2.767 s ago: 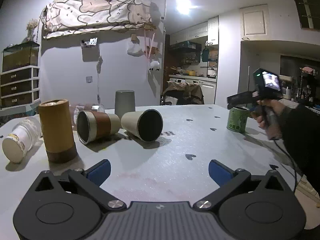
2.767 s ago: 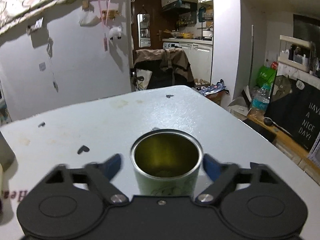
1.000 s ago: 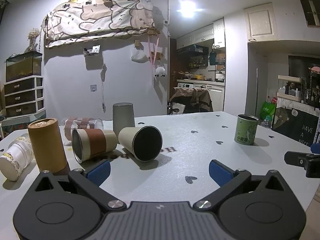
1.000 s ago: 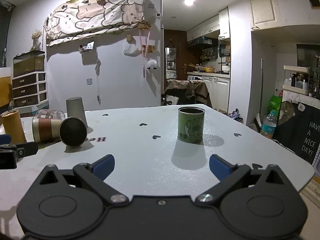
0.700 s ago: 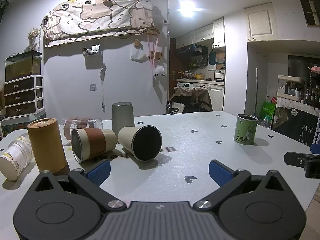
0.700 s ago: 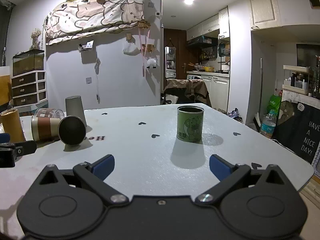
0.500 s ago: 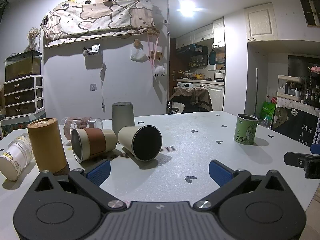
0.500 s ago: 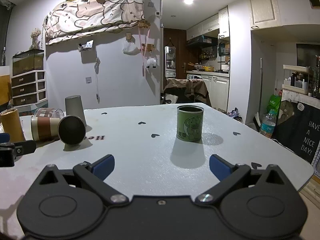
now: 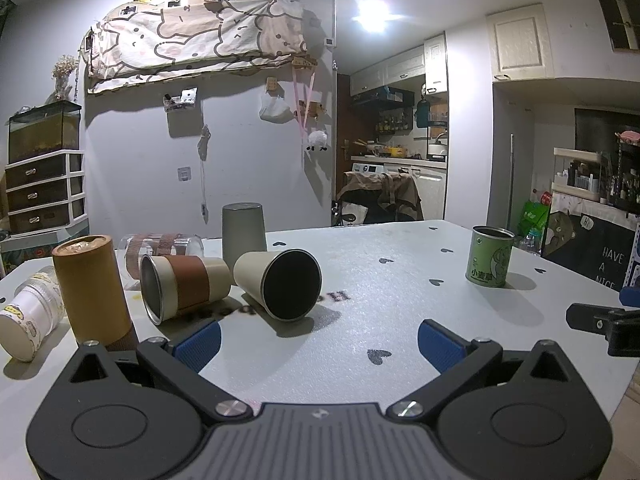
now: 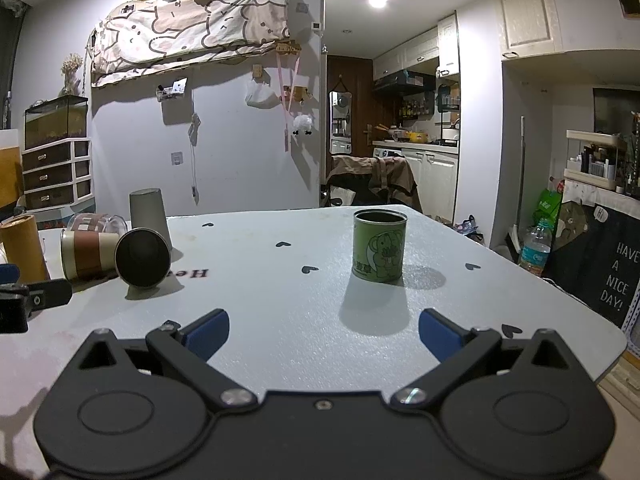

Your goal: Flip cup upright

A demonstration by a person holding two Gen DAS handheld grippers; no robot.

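The left gripper (image 9: 318, 340) hovers low over the white tabletop (image 9: 380, 304), its blue fingers (image 9: 196, 338) spread wide and holding nothing. The right gripper (image 10: 324, 330) is the same, fingers wide and empty. Beyond the left one, a cream cup (image 9: 280, 282) lies on its side, mouth toward the camera, touching a brown-banded cup (image 9: 182, 286) also on its side. Ahead of the right gripper a green can (image 10: 379, 245) stands upright. Farther back, a grey cup (image 9: 243, 233) stands upside down.

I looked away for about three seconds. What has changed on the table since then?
The right gripper let go of the green printed tin cup and drew back, jaws open; the cup stands upright. The left gripper stayed open and empty. The beige cup lying on its side and its neighbours have not moved.
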